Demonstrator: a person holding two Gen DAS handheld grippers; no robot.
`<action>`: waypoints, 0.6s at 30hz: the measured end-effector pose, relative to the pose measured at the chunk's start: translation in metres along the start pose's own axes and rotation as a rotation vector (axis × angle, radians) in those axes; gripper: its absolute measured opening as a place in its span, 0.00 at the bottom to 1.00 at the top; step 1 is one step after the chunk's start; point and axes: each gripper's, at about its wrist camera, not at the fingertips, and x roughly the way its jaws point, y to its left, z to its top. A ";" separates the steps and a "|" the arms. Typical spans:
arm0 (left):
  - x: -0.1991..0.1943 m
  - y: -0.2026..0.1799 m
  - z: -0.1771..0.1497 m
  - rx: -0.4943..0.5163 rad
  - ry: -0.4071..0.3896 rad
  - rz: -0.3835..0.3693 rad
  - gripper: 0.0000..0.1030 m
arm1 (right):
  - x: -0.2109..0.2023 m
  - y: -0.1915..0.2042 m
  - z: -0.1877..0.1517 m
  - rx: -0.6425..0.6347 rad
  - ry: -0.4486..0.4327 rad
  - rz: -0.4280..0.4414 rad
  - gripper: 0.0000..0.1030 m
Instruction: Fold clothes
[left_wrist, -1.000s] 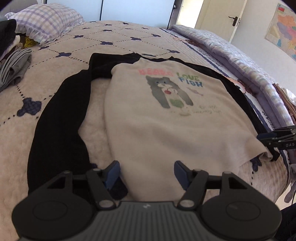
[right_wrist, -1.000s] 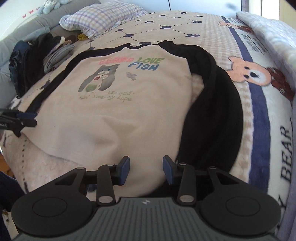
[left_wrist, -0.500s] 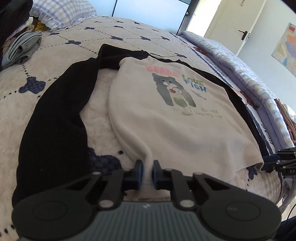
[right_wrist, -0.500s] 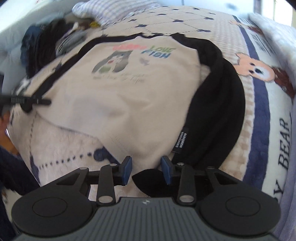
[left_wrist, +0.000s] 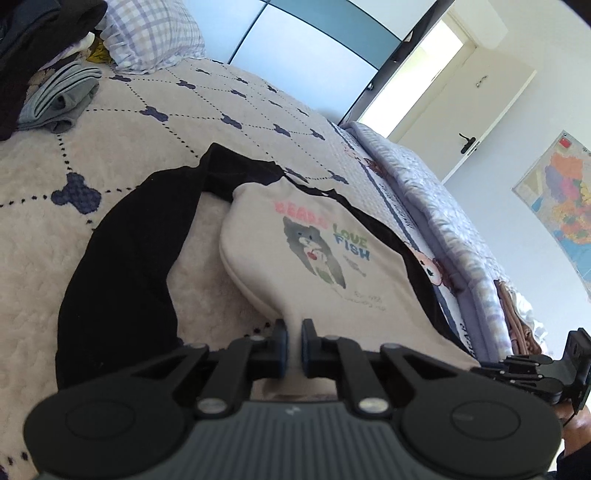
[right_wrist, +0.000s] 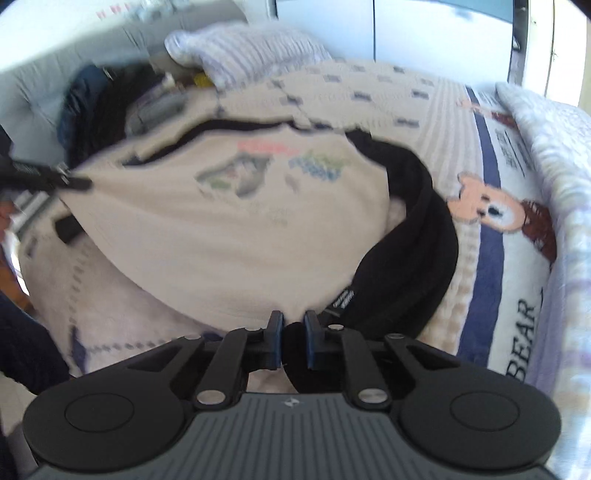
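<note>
On the bed, your left gripper clenches the sweatshirt hem; your right gripper is closing on its opposite corner, ready to fold.

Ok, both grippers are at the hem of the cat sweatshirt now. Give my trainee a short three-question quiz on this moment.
1. True or false: the left gripper is pinching the cream hem of the sweatshirt.
2. Multiple choice: what colour are the sweatshirt's sleeves? A) grey B) black C) purple
3. Short answer: in the right wrist view, what lies between the fingers of the right gripper, whose jaws are closing?

Key:
1. True. The cream cloth is gathered and pulled taut between the pads.
2. B.
3. Dark fabric at the sweatshirt's bottom corner, beside the black sleeve with the small label.
</note>
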 end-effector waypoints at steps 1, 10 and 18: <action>-0.002 -0.002 -0.001 0.011 0.007 -0.003 0.07 | -0.008 -0.003 0.000 -0.001 -0.008 0.024 0.13; 0.010 0.006 -0.005 0.165 0.065 0.189 0.30 | 0.029 -0.026 -0.020 -0.050 0.204 -0.056 0.22; 0.030 0.006 -0.007 0.332 0.075 0.359 0.59 | 0.018 -0.015 -0.025 -0.179 0.204 -0.113 0.50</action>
